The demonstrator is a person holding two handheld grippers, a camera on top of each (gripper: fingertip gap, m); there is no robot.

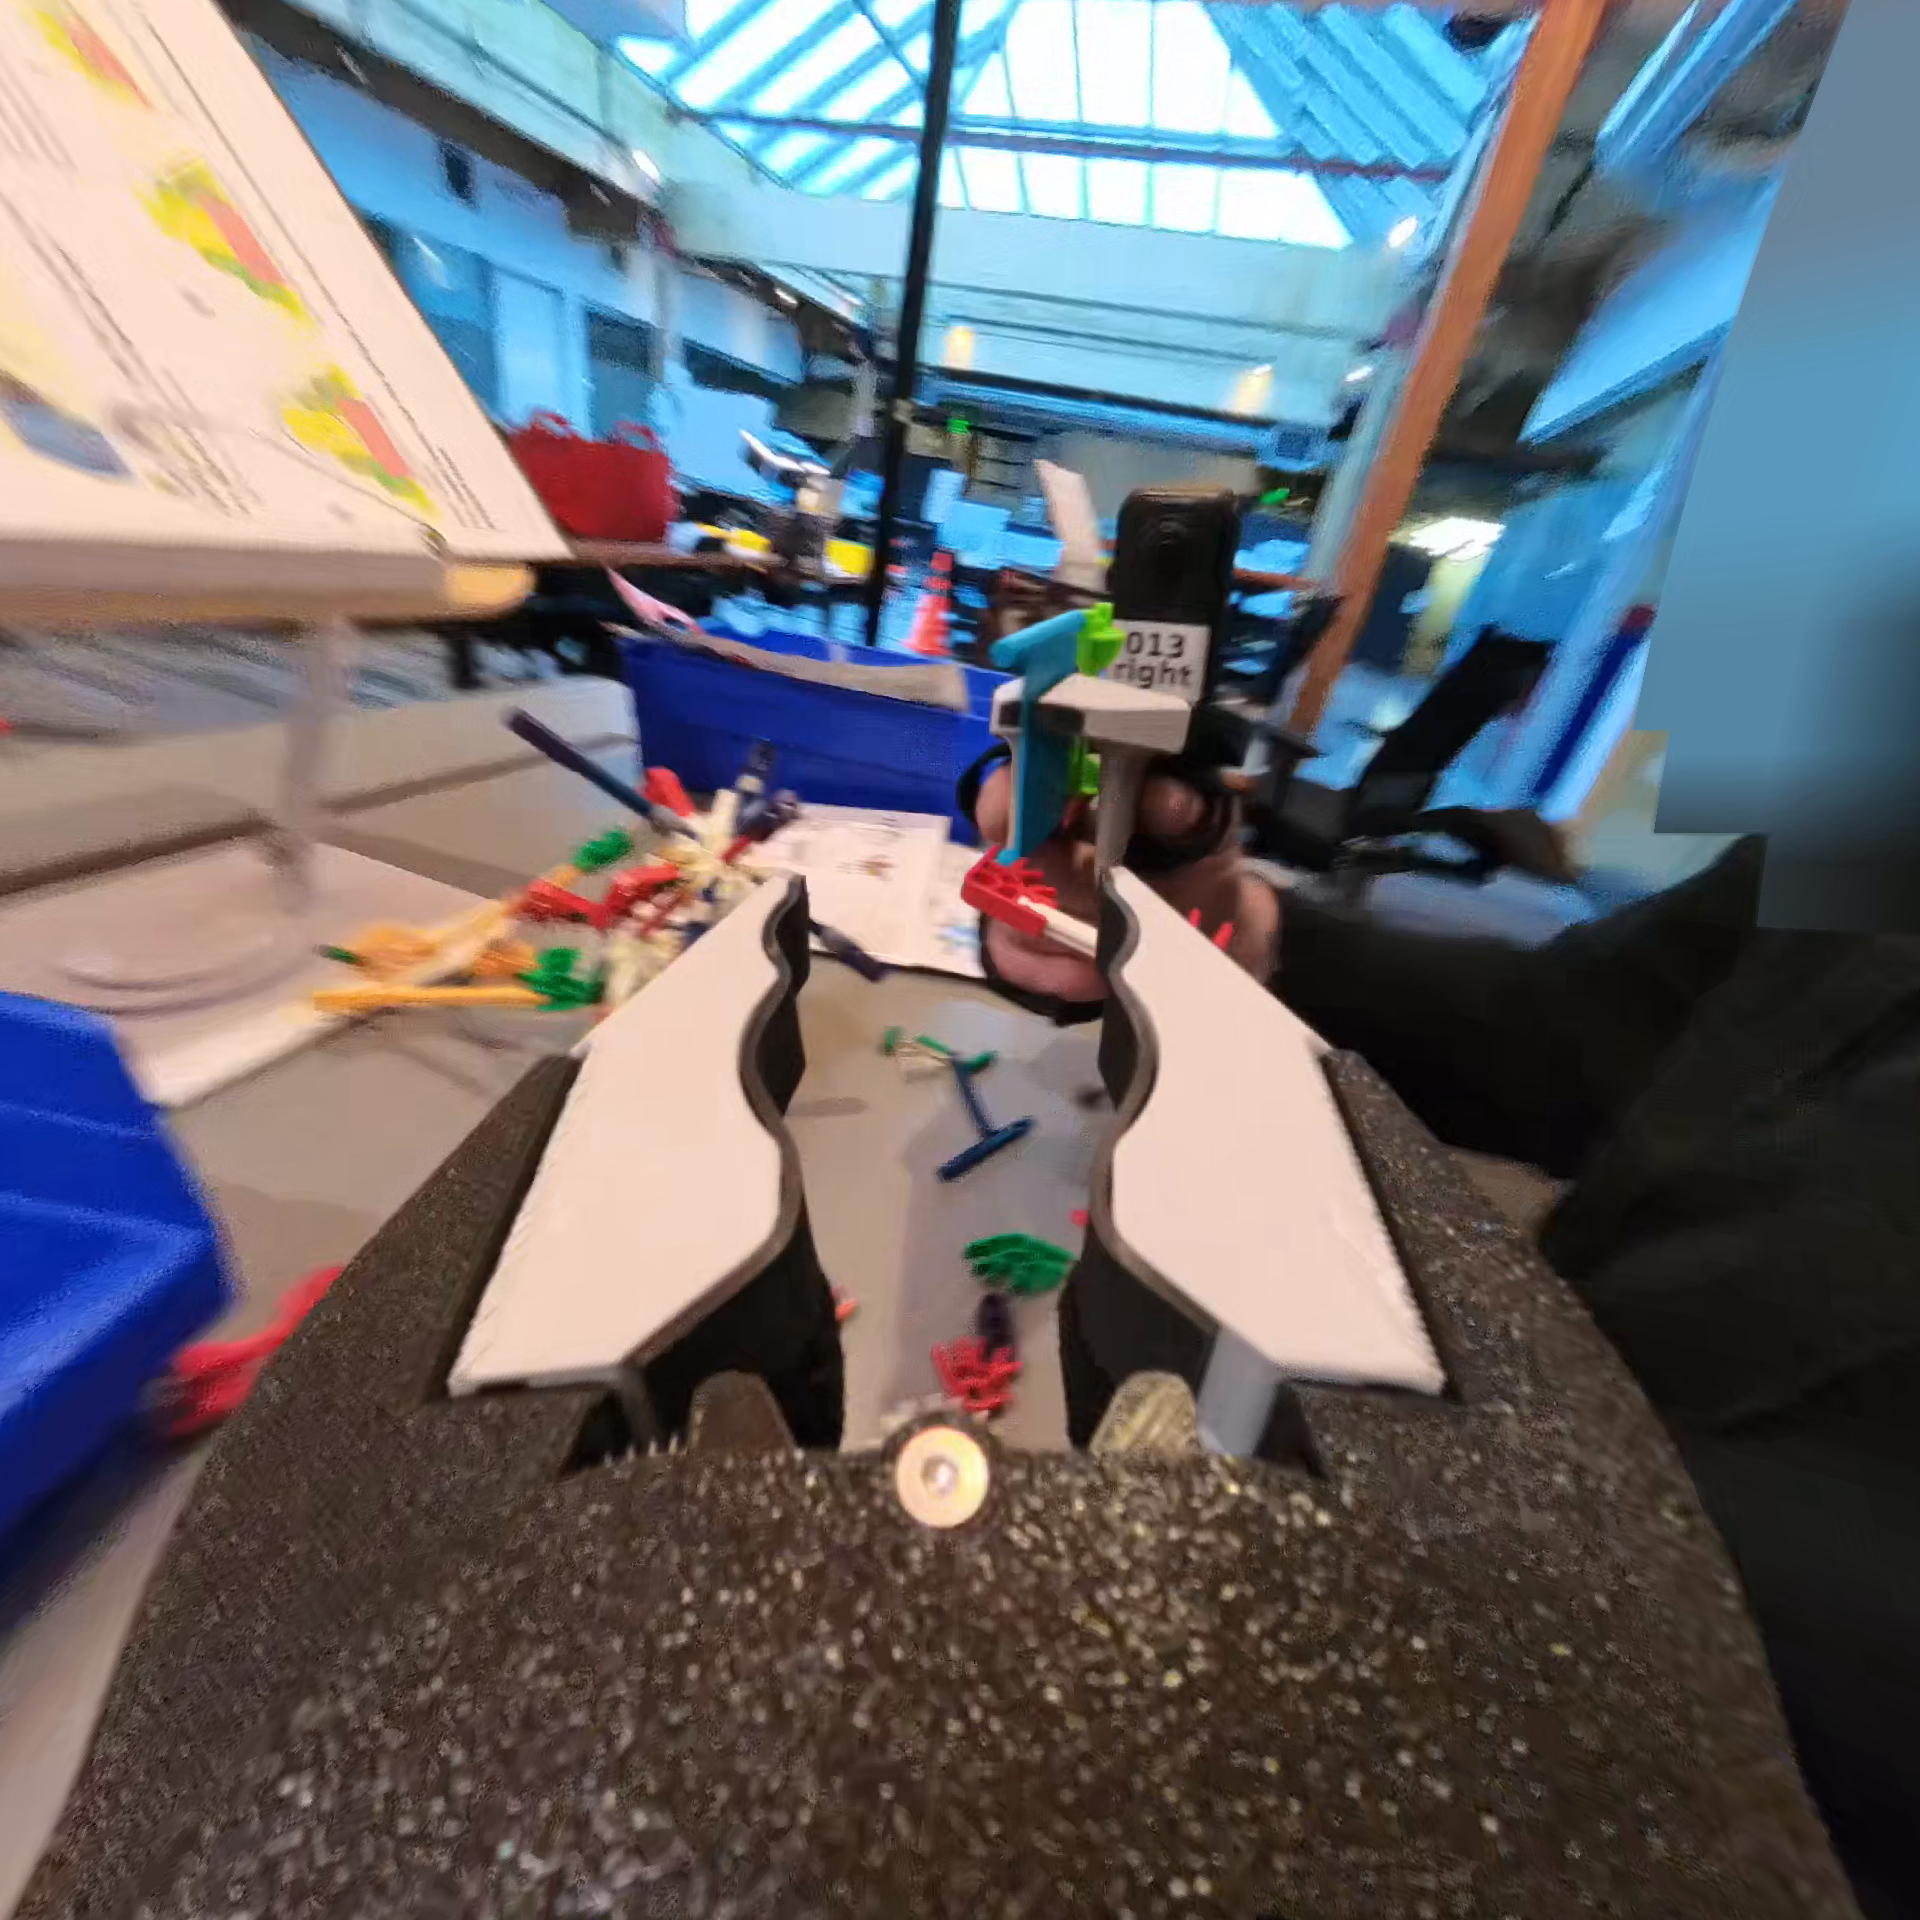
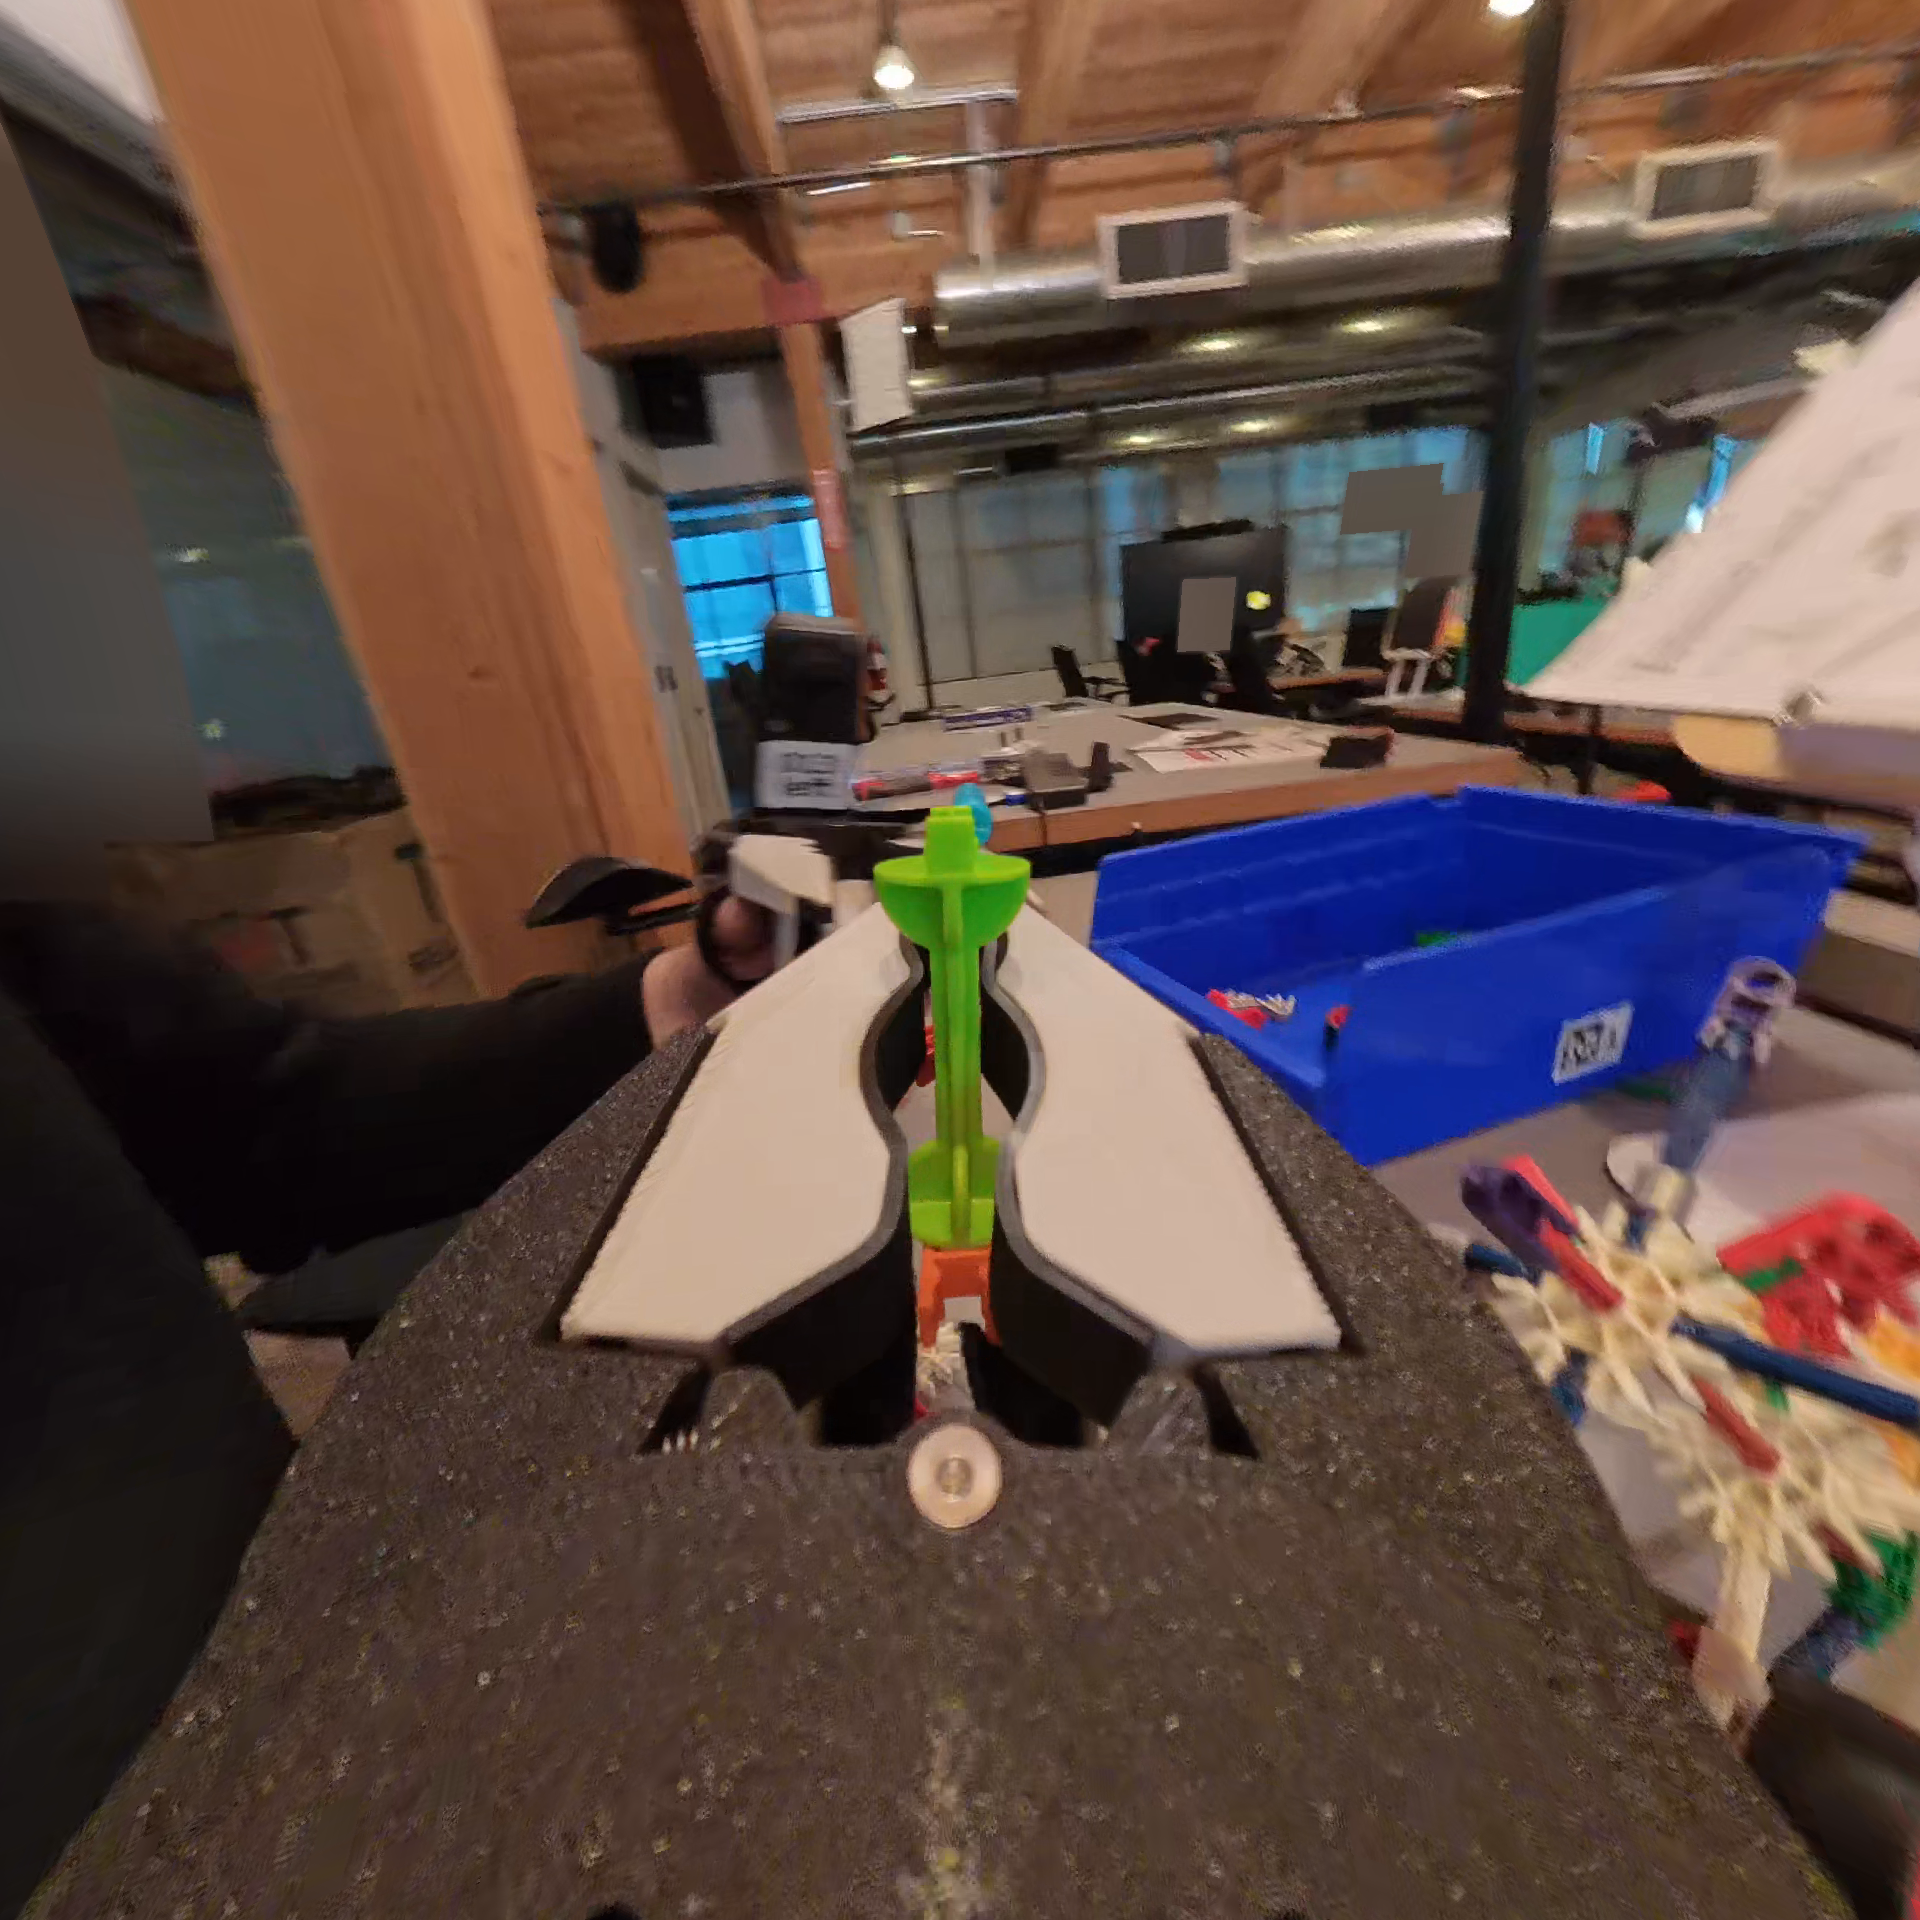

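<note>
My right gripper [image 2: 951, 945] is shut on a bright green rod-like toy piece [image 2: 951, 1049] that stands along the fingers, with an orange connector [image 2: 954, 1283] at its lower end. In the left wrist view the right gripper [image 1: 1075, 831] hangs ahead, hand-held, with the green piece [image 1: 1093, 636] and a teal part [image 1: 1039, 748] in it. A red connector on a white rod [image 1: 1006, 888] sits just below it, close to my left gripper's right fingertip. My left gripper [image 1: 956, 914] is open and empty above the grey table [image 1: 894, 1195]. It also shows in the right wrist view [image 2: 790, 883].
Loose pieces lie under the left fingers: a blue rod [image 1: 982, 1132], a green connector [image 1: 1018, 1259], a red connector [image 1: 971, 1371]. A pile of toy rods [image 1: 623, 914], blue bins [image 1: 810, 727] [image 2: 1455, 987], a built model [image 2: 1683, 1382] and a propped instruction sheet [image 1: 208, 312] surround them. About 7 cm separates my left fingertips from my right.
</note>
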